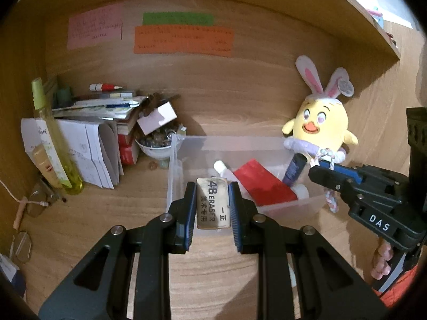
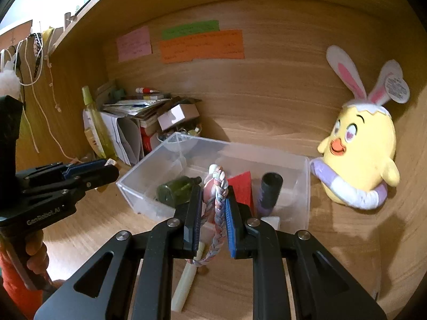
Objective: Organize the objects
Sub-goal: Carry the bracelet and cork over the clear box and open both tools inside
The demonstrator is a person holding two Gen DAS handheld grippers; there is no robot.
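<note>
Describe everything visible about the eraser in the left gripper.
The eraser is a beige, slightly grubby rectangular block printed "4B ERASER" with Chinese characters. It is clamped lengthwise between the left gripper's blue-padded fingers, pads pressing both long sides, held in the air in front of the clear plastic bin, touching nothing else.

Left tongs: black angular arms, silver round screws, blue ribbed pads, white "GenRobot.AI" lettering on side. Right tongs: same build, white "DAS" marking. Orange sleeve.
</note>
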